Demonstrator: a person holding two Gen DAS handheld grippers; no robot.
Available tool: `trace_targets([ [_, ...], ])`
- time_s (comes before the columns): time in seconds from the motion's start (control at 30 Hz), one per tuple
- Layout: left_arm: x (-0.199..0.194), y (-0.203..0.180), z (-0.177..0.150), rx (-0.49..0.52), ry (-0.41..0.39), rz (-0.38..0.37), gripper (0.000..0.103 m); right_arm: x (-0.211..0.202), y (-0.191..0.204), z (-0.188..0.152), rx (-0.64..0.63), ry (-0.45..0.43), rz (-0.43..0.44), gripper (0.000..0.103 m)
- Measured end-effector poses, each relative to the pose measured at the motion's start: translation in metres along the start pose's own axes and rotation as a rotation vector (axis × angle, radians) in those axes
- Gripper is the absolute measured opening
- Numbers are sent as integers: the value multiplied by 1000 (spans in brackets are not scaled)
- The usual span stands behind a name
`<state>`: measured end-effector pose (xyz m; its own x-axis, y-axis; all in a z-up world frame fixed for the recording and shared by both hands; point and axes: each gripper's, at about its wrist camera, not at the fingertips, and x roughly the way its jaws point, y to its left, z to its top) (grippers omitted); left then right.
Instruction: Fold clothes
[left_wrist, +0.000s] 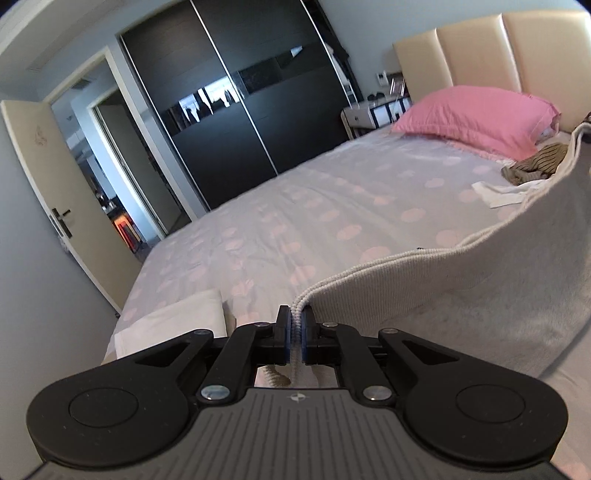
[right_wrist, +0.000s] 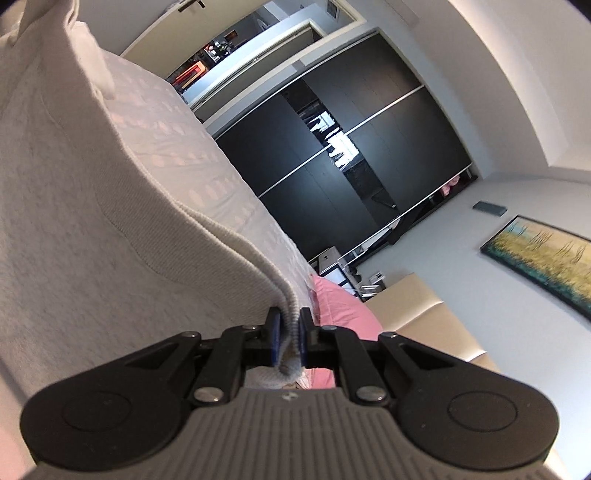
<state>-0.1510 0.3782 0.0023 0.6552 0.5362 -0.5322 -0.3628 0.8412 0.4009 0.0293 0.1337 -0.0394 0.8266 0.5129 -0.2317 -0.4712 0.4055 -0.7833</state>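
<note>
A cream knit garment (left_wrist: 480, 280) hangs stretched above the bed, its ribbed hem running from lower centre up to the right. My left gripper (left_wrist: 295, 317) is shut on one end of that hem, the ribbing pinched between the blue pads. In the right wrist view the same cream garment (right_wrist: 92, 221) fills the left side, and my right gripper (right_wrist: 289, 317) is shut on a bunched corner of its hem. A brown striped garment (left_wrist: 535, 164) and a white cloth (left_wrist: 498, 194) lie on the bed beyond it.
The bed (left_wrist: 295, 199) has a grey sheet with pink dots, a pink pillow (left_wrist: 476, 116) and a beige padded headboard (left_wrist: 480, 48). A folded white piece (left_wrist: 173, 325) lies at the bed's near corner. Dark sliding wardrobe doors (left_wrist: 236, 99) and an open doorway (left_wrist: 99, 155) stand beyond the bed.
</note>
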Motion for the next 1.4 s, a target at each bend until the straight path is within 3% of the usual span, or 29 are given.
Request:
trace_targets([
  [0.3,115,4,20,27,135,3,3,120,12,32,22,85,76,11],
  [0.67,244,-14,-3,21,282,-25,4,247,73,12,26,253,190,10],
  [0.97,295,-24,-28,18,358,-53,4,301,114,-17,97,370,279,9],
  [1.23,314,-31,-44,30,386,-70,9,331,121,-26,218,455,360,10],
  [1.4,305,-12,-43,31,381,-40,21,335,100,-27,293,510,363,23],
])
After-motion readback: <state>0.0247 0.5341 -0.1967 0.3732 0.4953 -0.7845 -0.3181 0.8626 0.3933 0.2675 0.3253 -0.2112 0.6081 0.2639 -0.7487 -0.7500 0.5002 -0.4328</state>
